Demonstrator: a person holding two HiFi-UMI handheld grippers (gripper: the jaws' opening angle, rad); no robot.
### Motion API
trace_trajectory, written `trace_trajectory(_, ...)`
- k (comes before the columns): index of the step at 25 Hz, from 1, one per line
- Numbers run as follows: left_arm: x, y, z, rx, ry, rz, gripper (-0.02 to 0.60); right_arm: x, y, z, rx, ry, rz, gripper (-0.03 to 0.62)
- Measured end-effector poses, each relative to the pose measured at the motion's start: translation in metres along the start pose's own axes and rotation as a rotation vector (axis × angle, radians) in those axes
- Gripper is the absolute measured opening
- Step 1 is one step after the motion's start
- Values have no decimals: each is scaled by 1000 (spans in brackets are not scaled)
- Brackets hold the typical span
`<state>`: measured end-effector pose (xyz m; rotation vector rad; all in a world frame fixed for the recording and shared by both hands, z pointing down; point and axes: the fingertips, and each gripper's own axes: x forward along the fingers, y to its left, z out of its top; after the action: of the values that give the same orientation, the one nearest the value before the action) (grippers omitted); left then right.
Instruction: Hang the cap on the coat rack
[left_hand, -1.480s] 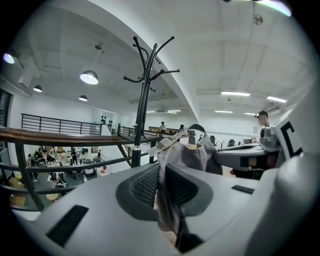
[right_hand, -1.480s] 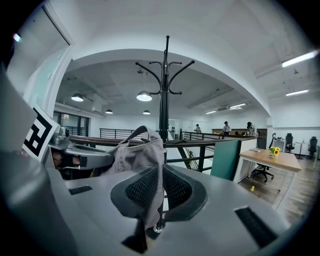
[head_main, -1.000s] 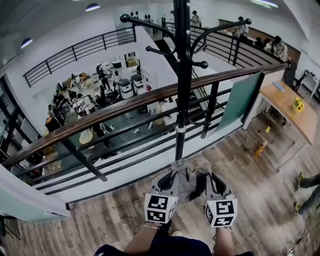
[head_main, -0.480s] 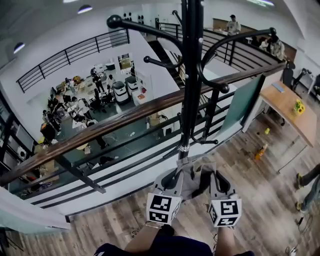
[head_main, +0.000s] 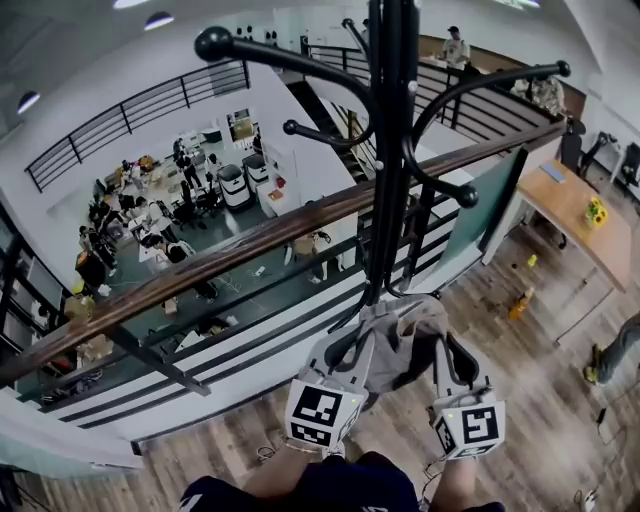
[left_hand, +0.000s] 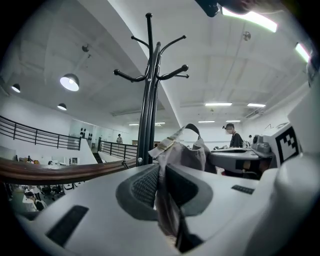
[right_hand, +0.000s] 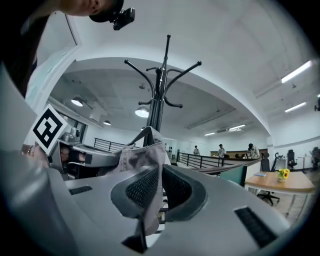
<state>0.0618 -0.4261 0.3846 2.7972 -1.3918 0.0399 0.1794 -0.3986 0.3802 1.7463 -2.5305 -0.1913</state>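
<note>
Pinches the cap (head_main: 396, 338) in closed jaws of left gripper (head_main: 343, 352) and right gripper (head_main: 452, 358); may miss a coat rack (head_main: 389, 150) hook if the fabric sags.

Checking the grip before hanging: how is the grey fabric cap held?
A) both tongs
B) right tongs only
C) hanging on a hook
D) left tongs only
A: the grey fabric cap is pinched in the left tongs and in the right tongs.
</note>
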Motion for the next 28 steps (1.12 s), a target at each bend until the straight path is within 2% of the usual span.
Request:
trace_trajectory(4,-1,0,21,2,-63,31,41,2,-6,22,-31,-65,44,41)
trace_trajectory(9,-7,-5,45,23,-103,56,41,1,-10,46,-52,-108,83,41)
trace_trajectory(14,-19,-13,79,25,-202,71,41,-6,-6,78,-105,-178,122,41)
trace_trajectory(16,-22,-17,94,8,-252,64,40,-10,-7,95,-122,-226,132,41)
trace_trajectory(20,-22,-17,115,4,-302,57,40,-13,-3,132,-119,-343,183,41)
trace_trajectory(23,-24,-16,133,31,-334,76,40,-12,-6,144,-141,-359,186,41)
trace_trajectory(28,-29,-18,161,92,-379,113,40,-12,-13,166,-163,-382,132,41)
